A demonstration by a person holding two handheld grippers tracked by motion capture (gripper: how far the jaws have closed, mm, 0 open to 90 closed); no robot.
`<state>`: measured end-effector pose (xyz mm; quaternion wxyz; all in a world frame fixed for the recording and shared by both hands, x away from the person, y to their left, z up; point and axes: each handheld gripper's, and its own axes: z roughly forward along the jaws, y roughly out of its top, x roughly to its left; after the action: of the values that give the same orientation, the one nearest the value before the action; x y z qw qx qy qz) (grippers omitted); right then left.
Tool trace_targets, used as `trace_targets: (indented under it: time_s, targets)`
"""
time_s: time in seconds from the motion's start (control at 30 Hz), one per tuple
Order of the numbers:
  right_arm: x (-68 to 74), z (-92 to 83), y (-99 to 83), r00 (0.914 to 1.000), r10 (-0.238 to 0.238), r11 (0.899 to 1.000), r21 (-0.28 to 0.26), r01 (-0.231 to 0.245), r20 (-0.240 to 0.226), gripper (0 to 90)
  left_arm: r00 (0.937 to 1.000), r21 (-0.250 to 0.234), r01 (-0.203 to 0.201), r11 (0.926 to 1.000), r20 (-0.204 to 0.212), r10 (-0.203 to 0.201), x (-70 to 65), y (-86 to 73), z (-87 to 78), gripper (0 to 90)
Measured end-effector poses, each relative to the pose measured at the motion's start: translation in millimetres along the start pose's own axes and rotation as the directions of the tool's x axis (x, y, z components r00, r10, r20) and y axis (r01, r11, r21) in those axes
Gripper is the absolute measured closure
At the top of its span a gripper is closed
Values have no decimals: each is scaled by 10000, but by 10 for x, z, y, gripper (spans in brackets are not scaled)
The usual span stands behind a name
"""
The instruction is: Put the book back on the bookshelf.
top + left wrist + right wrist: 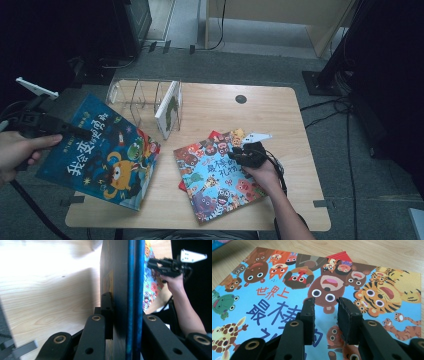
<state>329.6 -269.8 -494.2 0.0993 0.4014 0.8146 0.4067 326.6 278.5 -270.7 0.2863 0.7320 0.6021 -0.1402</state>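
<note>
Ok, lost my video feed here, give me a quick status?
Left gripper clamped on blue book, held over table edge. Right gripper open above animal book. Rack ahead, one book inside.

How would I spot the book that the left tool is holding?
Start at the wooden table and go to its left edge, in front of the clear rack. The dark blue book there juts over the edge, clamped by the left tool. Unlike the light blue animal book, it shows a yellow monster.

It looked like a lab: a small wooden table (280, 105) stood on grey carpet (360, 165), with cables (330, 107) trailing past dark equipment stands (345, 55).
</note>
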Motion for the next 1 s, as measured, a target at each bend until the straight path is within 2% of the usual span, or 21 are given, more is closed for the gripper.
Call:
trace_targets:
  time_s: [0.1,0.23,0.33,0.43,0.7,0.8,1.0]
  targets:
    - [-6,-4,-3,10000,42,10000,59,-42,5,677,9993,-116,236,9997,-303,-240,76,25,-105,809]
    - [-11,-11,-6,10000,88,9999,70,-88,-21,679,9946,-342,559,9979,-853,-586,196,126,-230,816]
    - [-13,-9,-7,10000,75,9999,96,-75,-38,679,9911,-408,499,9979,-1215,-545,243,220,-260,811]
    - [-15,-7,-9,10000,68,9999,130,-67,-65,679,9864,-409,750,9963,-1434,-801,296,322,-272,814]
    - [-14,-2,-15,9999,61,9997,235,-59,-106,679,9813,-286,808,9963,-1727,-845,331,555,-275,818]
    - [-9,-2,-16,10000,15,9996,265,-13,-93,681,9790,-444,983,9942,-1751,-1046,371,636,-286,821]
    - [-5,-4,-24,10000,-10,9997,256,12,-82,683,9789,-844,1120,9901,-1619,-1245,445,816,-276,819]
